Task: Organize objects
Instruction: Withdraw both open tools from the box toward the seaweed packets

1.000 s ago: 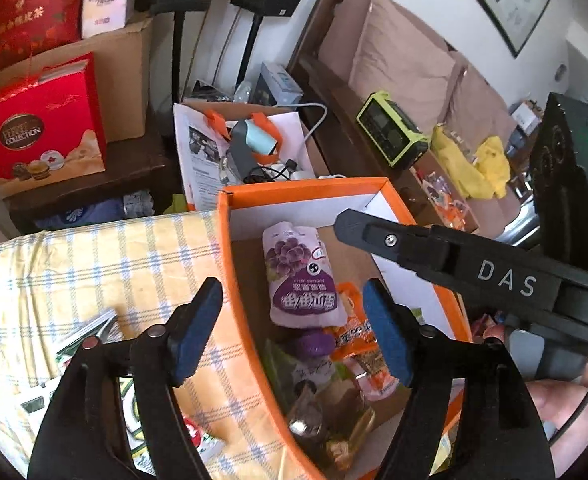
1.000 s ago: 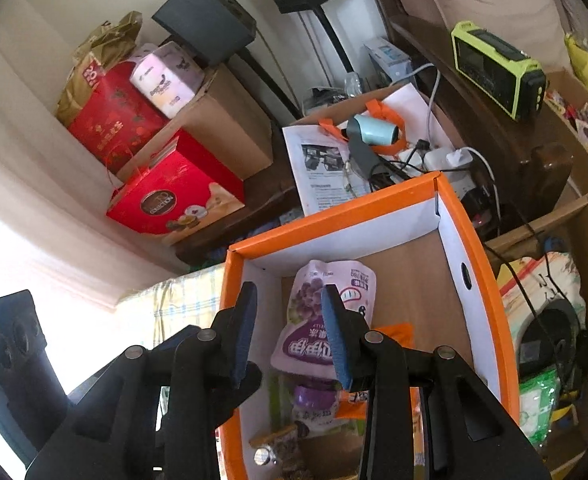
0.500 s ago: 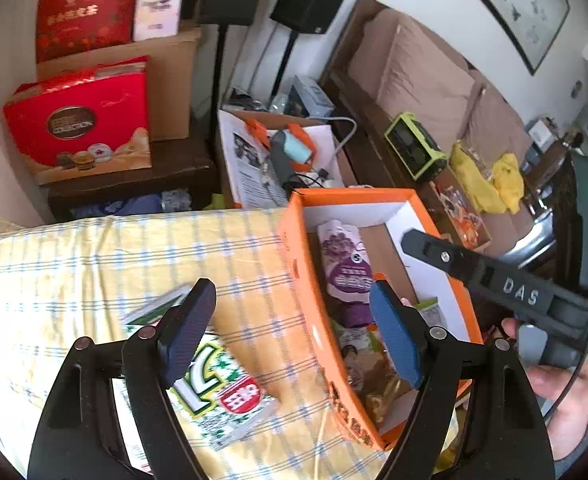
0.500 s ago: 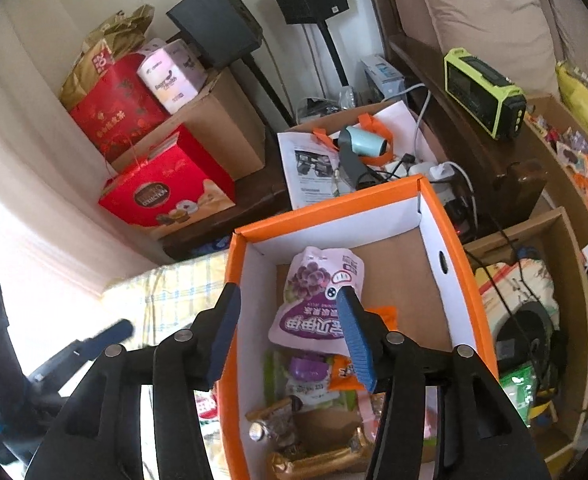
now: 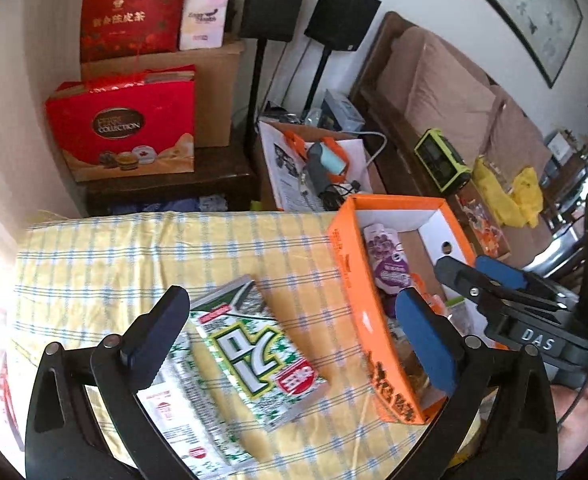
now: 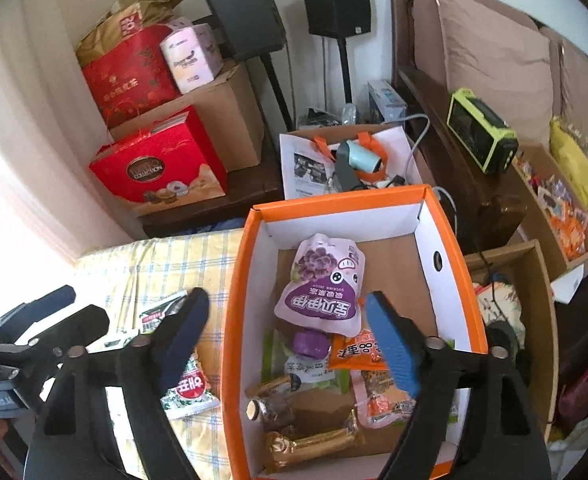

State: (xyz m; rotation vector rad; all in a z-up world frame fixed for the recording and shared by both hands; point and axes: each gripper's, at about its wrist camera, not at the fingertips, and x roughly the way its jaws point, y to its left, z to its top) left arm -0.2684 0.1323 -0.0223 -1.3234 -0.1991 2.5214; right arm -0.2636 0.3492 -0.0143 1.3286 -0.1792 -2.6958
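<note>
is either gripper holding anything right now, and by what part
Nothing is held. The left gripper and right gripper have just been opening; both jaws stand wide and empty.

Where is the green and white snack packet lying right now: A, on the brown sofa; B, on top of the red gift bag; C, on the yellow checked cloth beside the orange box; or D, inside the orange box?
C: the green and white snack packet lies flat on the yellow checked cloth, outside the orange box.

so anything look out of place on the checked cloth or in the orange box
Yes: a green-and-white snack packet lies loose on the yellow checked cloth, outside the orange box where the other snacks sit. It lies askew over another flat packet. Nothing looks spilled or damaged.
</note>
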